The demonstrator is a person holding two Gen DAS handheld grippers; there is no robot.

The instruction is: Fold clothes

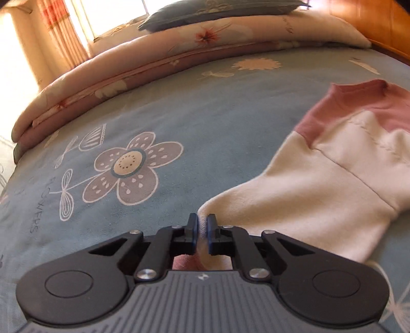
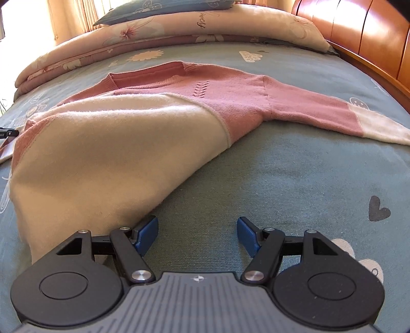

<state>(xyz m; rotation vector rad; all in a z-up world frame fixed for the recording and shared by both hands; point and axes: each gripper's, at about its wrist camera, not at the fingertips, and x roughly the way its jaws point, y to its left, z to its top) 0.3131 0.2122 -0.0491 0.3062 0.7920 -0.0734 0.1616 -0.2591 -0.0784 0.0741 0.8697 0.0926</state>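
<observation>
A pink and cream sweater (image 2: pixel 107 143) lies on the blue bedspread, its collar toward the pillows and one sleeve (image 2: pixel 333 117) stretched out to the right. In the left wrist view the sweater (image 1: pixel 320 184) fills the right side, and my left gripper (image 1: pixel 202 225) is shut on its cream edge, with the cloth pinched between the pads. My right gripper (image 2: pixel 197 230) is open just above the bedspread, its left finger (image 2: pixel 147 234) touching the sweater's near cream corner. Nothing sits between the right jaws.
A folded floral quilt (image 2: pixel 159 28) and a blue pillow (image 2: pixel 153 7) lie at the head of the bed. A wooden headboard (image 2: pixel 358 33) runs along the right. Curtains (image 1: pixel 64 33) hang at the far left. Open bedspread (image 2: pixel 294 179) spreads right of the sweater.
</observation>
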